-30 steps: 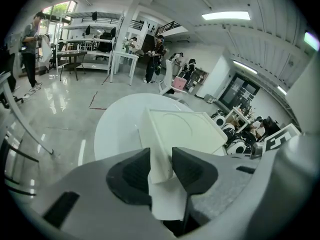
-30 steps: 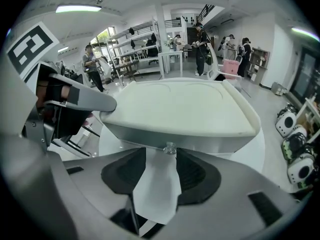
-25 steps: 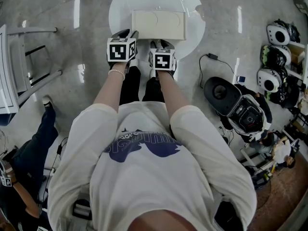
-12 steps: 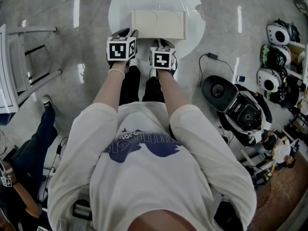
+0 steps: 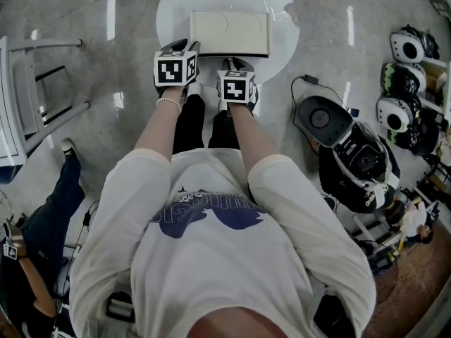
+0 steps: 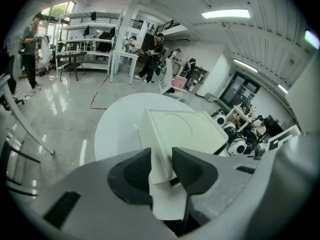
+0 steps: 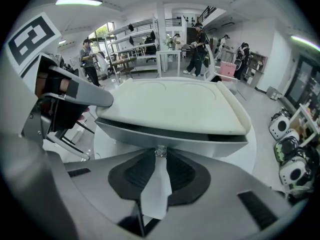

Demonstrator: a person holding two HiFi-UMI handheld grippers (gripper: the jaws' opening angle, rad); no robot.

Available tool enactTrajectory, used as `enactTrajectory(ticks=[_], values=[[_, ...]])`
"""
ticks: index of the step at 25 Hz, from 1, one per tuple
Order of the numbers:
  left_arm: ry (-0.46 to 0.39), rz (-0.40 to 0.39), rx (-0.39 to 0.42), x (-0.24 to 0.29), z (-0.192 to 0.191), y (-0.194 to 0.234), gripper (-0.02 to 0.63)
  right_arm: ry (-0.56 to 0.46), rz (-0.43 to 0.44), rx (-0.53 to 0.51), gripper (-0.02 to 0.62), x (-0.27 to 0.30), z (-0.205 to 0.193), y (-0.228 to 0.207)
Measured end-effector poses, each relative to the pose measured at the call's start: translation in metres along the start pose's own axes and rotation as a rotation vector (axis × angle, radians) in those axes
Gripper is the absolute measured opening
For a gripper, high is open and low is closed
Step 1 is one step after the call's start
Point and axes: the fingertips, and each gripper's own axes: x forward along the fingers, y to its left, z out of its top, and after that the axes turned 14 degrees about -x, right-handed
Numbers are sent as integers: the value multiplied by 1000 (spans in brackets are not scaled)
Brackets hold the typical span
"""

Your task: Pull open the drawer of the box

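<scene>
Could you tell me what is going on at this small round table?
A person stands over a round white table with a tool in each hand. The left tool is clamped on the near left corner of the cream box, bracing it. The right tool is shut on the small clear knob of the drawer. Only a dark slit shows above the drawer front, so it looks barely out, if at all.

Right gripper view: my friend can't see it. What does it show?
The right gripper pinches the small clear knob on the drawer of a white box, which sits on a round white table. At the left, the left gripper grips the box's corner. People and desks are far behind.
</scene>
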Motion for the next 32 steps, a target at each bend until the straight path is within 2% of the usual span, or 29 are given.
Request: enactTrajectory(ticks=[32], values=[[-4, 21, 2, -2, -4, -3, 133, 3, 21, -15, 66, -23, -33, 15]])
